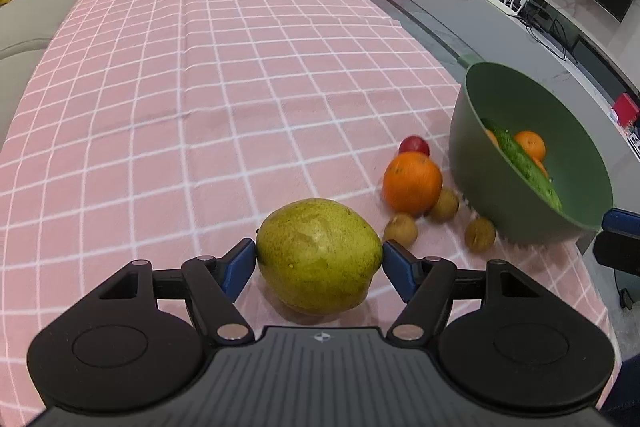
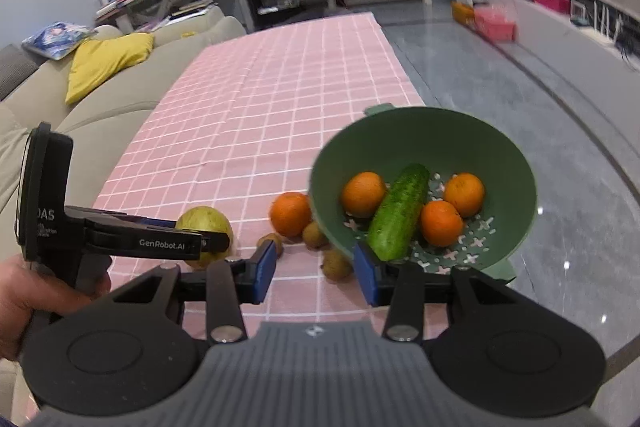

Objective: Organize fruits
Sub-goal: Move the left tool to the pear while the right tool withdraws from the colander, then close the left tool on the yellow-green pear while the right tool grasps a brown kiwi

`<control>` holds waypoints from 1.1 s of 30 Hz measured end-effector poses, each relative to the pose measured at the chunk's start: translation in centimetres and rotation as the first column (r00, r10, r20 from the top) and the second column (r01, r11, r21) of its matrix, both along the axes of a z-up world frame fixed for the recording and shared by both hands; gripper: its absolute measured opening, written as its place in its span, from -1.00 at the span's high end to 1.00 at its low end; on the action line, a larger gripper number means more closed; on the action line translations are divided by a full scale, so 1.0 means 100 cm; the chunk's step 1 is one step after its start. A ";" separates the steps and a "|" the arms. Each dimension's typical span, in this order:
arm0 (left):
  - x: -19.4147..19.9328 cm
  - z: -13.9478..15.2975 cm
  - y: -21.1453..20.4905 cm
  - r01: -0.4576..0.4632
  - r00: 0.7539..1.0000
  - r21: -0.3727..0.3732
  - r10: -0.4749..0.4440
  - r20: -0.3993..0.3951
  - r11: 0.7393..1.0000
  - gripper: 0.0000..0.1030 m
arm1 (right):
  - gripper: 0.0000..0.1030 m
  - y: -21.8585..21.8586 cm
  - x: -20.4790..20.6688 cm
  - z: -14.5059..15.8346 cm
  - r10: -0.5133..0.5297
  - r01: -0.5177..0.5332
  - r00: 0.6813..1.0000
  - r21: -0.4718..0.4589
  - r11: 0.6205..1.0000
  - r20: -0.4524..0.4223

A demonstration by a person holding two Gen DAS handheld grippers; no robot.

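Left gripper (image 1: 319, 259): blue padded fingers (image 1: 240, 267) pressed on both sides of a fat, speckled yellow-green pear (image 1: 318, 253), which sits on the bench's pink checked cloth (image 1: 200, 87). Right gripper (image 2: 316, 267) is clamped on the rim of a matte green plastic colander bowl (image 2: 516, 183), tilted, w/ a bumpy cucumber (image 2: 398, 213) + three oranges inside. Loose orange (image 1: 412, 182) & small brown fruits lie btw pear and bowl.

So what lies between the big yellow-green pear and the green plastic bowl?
A large orange and small brown fruits, clearest in the left wrist view.
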State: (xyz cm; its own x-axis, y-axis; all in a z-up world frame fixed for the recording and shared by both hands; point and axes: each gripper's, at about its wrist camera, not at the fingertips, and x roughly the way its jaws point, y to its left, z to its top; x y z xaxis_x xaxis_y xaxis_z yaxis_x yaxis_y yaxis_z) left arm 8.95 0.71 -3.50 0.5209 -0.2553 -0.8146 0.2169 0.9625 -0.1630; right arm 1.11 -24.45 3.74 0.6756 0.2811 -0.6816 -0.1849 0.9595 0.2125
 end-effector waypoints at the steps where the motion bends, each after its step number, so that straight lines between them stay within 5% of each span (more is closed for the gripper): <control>1: -0.001 0.000 0.004 -0.001 1.000 0.003 0.001 -0.002 1.000 -0.55 | 0.21 0.004 -0.003 -0.002 -0.001 0.001 1.000 -0.018 1.000 0.012; 10: -0.023 0.006 0.021 -0.007 1.000 0.003 0.007 -0.004 1.000 -0.55 | 0.22 0.039 0.007 -0.049 -0.047 0.044 0.999 -0.157 0.987 -0.019; 16: -0.025 0.000 0.025 -0.023 1.000 -0.017 0.023 -0.001 1.000 -0.55 | 0.22 0.037 0.024 -0.074 -0.226 0.219 0.969 -0.075 0.973 -0.098; 21: -0.027 0.000 0.025 -0.008 1.000 -0.010 0.008 0.013 1.000 -0.55 | 0.22 0.046 0.031 -0.090 -0.316 0.310 0.947 -0.083 0.947 -0.060; 33: -0.028 0.001 0.026 -0.008 1.000 -0.012 0.008 0.018 1.000 -0.55 | 0.51 0.056 0.044 -0.100 -0.374 0.370 0.927 -0.079 0.926 -0.031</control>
State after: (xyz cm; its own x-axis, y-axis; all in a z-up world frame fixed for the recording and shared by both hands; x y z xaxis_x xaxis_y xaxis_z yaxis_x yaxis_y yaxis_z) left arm 6.14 3.28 -3.42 0.5376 -0.2613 -0.8017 0.2125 0.9621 -0.1710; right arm 5.55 -18.87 -6.27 0.6908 -0.0342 -0.7222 0.1963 0.9702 0.1419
